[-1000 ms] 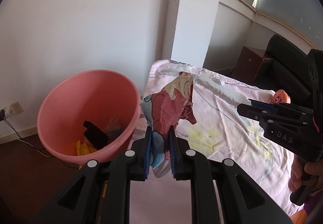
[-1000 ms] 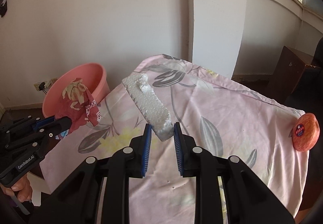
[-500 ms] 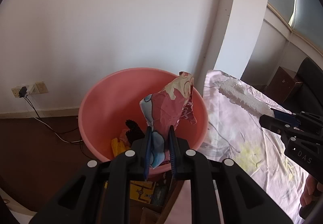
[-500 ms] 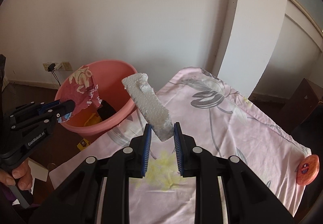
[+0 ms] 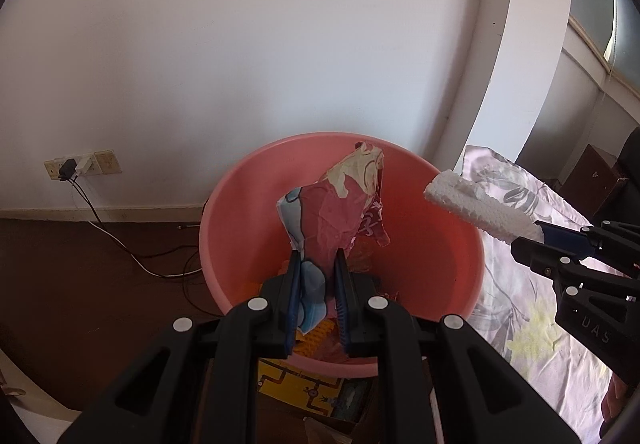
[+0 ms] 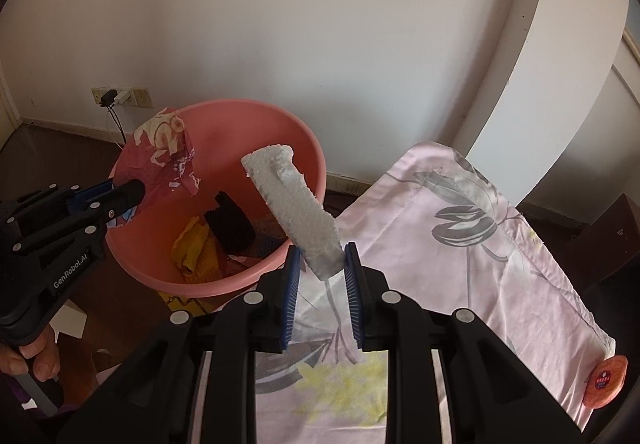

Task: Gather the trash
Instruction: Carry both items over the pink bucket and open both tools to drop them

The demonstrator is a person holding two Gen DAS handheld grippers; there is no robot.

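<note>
Trash poised for dropping: your left gripper [image 5: 316, 292] pinches wrapper [image 5: 340, 204], right gripper [image 6: 322, 276] pinches foam strip [image 6: 292, 200], over pink basin [image 5: 472, 256].

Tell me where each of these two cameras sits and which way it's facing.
Left wrist view: sits on the left tool, facing the wall over the pink basin; shows its own fingers on the crumpled wrapper, plus the right tool.
Right wrist view: sits on the right tool, looking over the floral cloth toward the wall; shows its fingers on the foam strip, plus the left hand.
Shared: basin, wrapper, foam strip, cloth, wall sockets.
</note>
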